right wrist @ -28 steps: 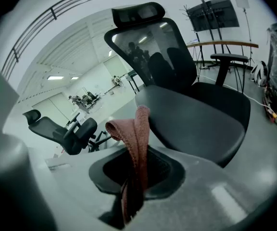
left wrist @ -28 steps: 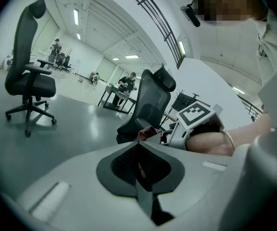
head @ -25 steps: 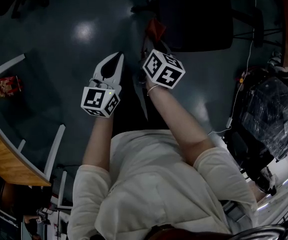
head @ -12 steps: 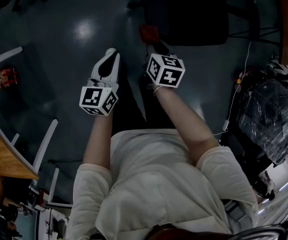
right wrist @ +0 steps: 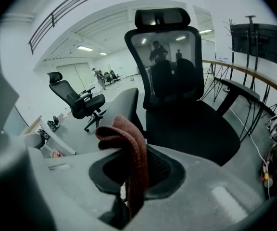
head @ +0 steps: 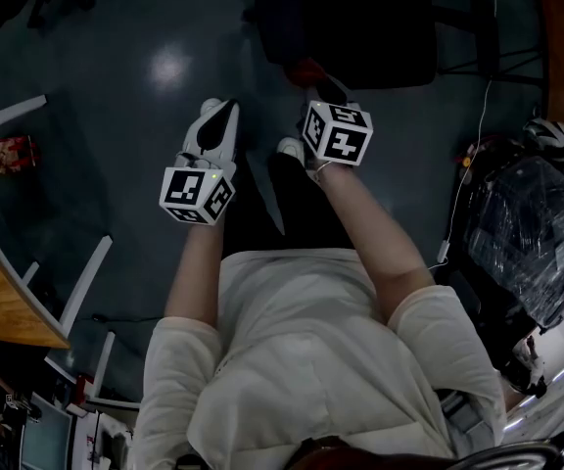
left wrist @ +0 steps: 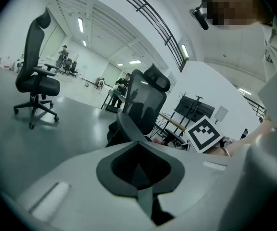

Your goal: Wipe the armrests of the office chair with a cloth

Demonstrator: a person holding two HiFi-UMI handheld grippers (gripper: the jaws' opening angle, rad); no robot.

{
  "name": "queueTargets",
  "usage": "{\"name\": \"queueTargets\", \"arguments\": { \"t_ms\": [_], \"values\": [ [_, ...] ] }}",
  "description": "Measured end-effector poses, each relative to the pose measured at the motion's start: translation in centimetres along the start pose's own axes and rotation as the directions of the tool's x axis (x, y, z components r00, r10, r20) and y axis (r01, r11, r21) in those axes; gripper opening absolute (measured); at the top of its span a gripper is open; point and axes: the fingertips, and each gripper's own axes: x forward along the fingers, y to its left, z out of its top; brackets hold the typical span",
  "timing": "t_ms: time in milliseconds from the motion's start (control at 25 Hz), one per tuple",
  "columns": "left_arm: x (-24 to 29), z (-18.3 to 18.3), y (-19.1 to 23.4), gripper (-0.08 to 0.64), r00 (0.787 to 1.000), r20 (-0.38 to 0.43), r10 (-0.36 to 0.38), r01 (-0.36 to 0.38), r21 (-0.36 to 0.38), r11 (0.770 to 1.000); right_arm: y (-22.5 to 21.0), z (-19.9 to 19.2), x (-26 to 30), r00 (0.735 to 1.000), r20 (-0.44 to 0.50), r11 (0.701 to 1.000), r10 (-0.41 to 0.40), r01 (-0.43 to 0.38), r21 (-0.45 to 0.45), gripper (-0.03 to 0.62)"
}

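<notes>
While the wiping is not yet under way, the left gripper (left wrist: 137, 146) is sitting at the centre left of the head view with its jaws pressed together on nothing. Just right of it, the right gripper (right wrist: 131, 174) is pinching a rust-red knitted cloth (right wrist: 125, 138); the cloth is folding over the jaws and sticking up above them in the lower centre of the right gripper view. Beyond it, filling the middle and right of that view, the black mesh-backed office chair (right wrist: 177, 85) is standing on the glossy grey floor (head: 116, 116), its grey curved armrest (right wrist: 124, 102) lying near the cloth but apart from it.

The likeliest trouble, as I judge it, is the chair rolling or swivelling away under the wiping pressure, since nothing is bracing it. The cloth is also looking loosely bunched, so dragging it along the armrest may be pulling it out of the jaws or letting bare gripper scrape the pad.
</notes>
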Motion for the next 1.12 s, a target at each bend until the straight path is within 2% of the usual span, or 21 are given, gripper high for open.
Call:
{"name": "queueTargets", "arguments": {
  "t_ms": [120,240,360,440,600,720,960,1120],
  "values": [
    [0.7,0.6,-1.7,0.017,1.000,0.002,-0.019,0.019,0.025,0.999,-0.5,0.7,-1.5,0.998,0.022,0.997,0.066,-0.065,-0.030,0.043],
    [1.3,2.1,-4.0,0.017,0.999,0.018,-0.033,0.031,0.073,0.997,-0.9,3.0,-5.1,0.980,0.116,0.979,0.164,-0.147,-0.139,0.043],
    [1.7,4.3,-7.3,0.017,0.997,0.065,-0.040,0.032,0.121,0.992,-3.0,5.6,-9.7,0.961,0.207,0.963,0.183,-0.133,-0.236,0.043],
    [1.9,5.9,-10.0,0.017,0.994,0.103,-0.044,0.028,0.149,0.988,-4.7,7.1,-12.7,0.949,0.258,0.958,0.181,-0.112,-0.263,0.043],
    [3.1,9.0,-15.5,0.017,0.982,0.170,-0.079,0.042,0.211,0.977,-8.7,10.1,-17.6,0.925,0.350,0.969,0.148,-0.065,-0.239,0.043],
    [4.5,10.2,-19.1,0.017,0.977,0.175,-0.125,0.081,0.241,0.967,-11.6,11.7,-20.4,0.910,0.401,0.978,0.103,-0.018,-0.209,0.043],
    [9.2,9.5,-25.2,0.017,0.966,0.095,-0.242,0.209,0.270,0.940,-18.3,12.7,-22.9,0.901,0.434,0.987,0.002,0.068,-0.146,0.043],
    [13.9,7.6,-27.7,0.017,0.960,0.023,-0.278,0.262,0.273,0.926,-23.8,13.9,-23.4,0.883,0.465,0.986,-0.068,0.131,-0.106,0.043]
  ]
}}
